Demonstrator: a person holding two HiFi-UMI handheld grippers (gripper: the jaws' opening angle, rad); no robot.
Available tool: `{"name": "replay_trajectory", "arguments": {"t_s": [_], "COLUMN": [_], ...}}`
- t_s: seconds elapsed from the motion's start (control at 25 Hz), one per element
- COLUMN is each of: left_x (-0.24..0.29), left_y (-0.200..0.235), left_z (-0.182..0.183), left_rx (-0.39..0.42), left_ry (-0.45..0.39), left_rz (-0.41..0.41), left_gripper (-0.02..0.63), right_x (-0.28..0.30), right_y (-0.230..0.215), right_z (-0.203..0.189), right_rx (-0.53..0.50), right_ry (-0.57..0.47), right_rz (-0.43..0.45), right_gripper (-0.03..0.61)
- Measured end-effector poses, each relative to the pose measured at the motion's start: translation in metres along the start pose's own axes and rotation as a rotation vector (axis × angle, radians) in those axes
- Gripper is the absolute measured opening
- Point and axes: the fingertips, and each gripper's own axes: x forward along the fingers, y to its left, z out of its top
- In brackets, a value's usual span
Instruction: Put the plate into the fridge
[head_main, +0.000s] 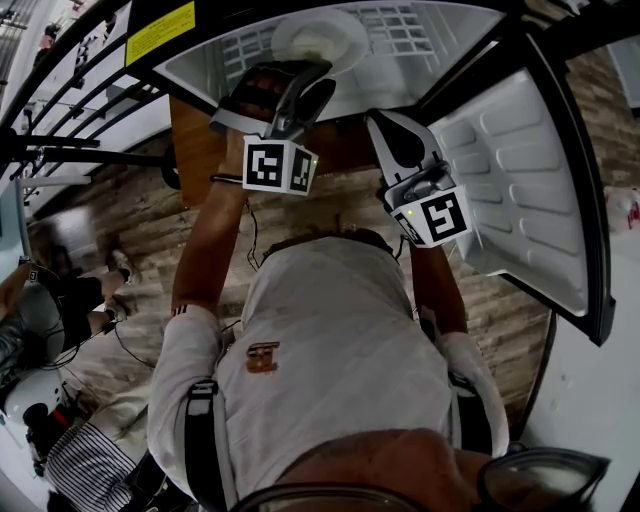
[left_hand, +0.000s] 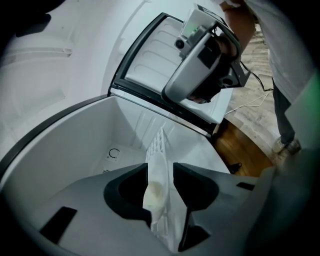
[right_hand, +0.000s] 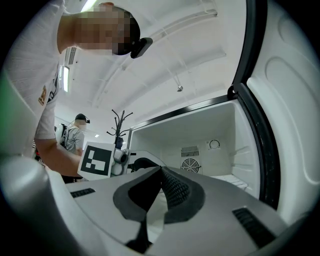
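Evidently the step in hand was the release. The plate (head_main: 318, 38) lay on the wire shelf (head_main: 405, 25) inside the fridge (head_main: 455, 40), at the upper middle of the head view. The left gripper (left_hand: 159, 167) reached in just below it in that frame. In the left gripper view its jaws stood apart with the plate's rim edge-on between them. The rim lay close against the jaw at frame left, and a clear gap showed to the jaw at frame right, so I judged nothing was clamped. The right gripper (right_hand: 161, 171) hung to the right of centre in the head view, outside the compartment near the open door (head_main: 525, 170), its jaws together and empty.

The placing looked all but done. The next move would call for drawing the left gripper straight back along the rim without catching or dragging it, so the plate stays put on the shelf.

The plate was white, round and shallow, with a faint yellowish patch in its middle. It seemed to sit flat on the wires.
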Motion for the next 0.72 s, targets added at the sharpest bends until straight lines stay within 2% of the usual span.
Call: {"name": "replay_trajectory", "arguments": {"t_s": [0.08, 0.24, 0.4, 0.48, 0.72], "left_x": [-0.007, -0.028, -0.046, -0.053, -0.073], "left_y": [0.004, 0.017, 0.024, 0.026, 0.033], "left_z": [0.007, 0.026, 0.039, 0.042, 0.043], "left_rx": [-0.035, -0.135, -0.244, -0.33, -0.686], "left_ry": [-0.038, -0.135, -0.206, -0.241, -0.349], "left_rz": [0.039, 0.129, 0.187, 0.198, 0.197], "left_gripper": [0.164, 0.086, 0.05, 0.038, 0.028], "right_x": [0.001, 0.003, 0.004, 0.005, 0.006], "right_y": [0.001, 0.006, 0.013, 0.016, 0.026], "right_z": [0.002, 0.007, 0.011, 0.013, 0.015], "right_rx": [-0.005, -0.012, -0.018, -0.021, -0.028], "right_ry": [-0.003, -0.008, -0.013, -0.018, -0.021], "right_rz": [0.004, 0.017, 0.031, 0.038, 0.055], "right_gripper": [0.032, 0.032, 0.032, 0.032, 0.032]}}
